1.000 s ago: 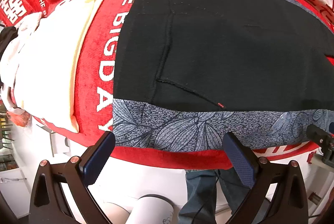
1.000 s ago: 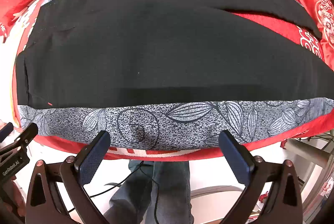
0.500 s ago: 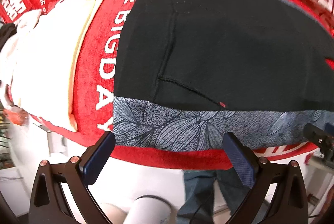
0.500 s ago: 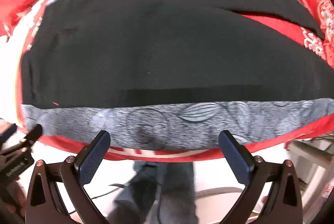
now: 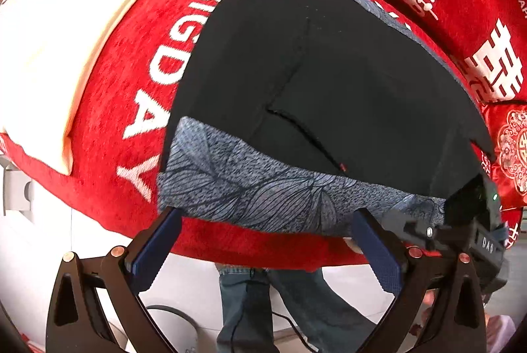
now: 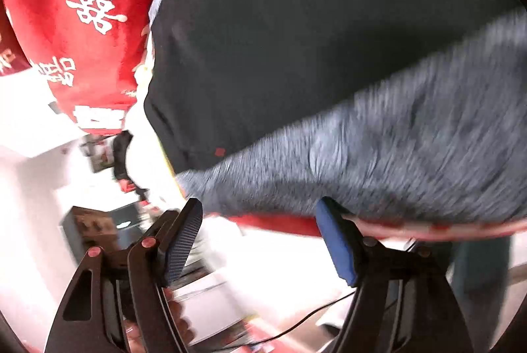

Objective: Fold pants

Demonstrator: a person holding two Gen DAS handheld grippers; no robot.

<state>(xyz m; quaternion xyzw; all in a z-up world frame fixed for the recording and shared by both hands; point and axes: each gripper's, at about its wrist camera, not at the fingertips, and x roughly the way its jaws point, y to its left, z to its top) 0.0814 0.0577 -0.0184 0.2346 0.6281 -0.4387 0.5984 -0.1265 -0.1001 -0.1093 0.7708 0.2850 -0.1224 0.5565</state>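
Now left gripper [image 5: 263,241] spread wide, empty, nearer grey leaf-print band [image 5: 263,188] of black pants [image 5: 346,73] on red cover [image 5: 115,89] than before. Right gripper [image 6: 258,234], jaws just narrowing, nothing pinched, tilted at band edge; open floor below.

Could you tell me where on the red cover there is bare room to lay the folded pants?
The clearest patch on the red cover is the lettered strip between the pants and the cream cloth. Another lies beyond the pants' far edge, by the white characters. The middle is wholly covered by the pants, and both grippers, left and right, crowd the near edge.
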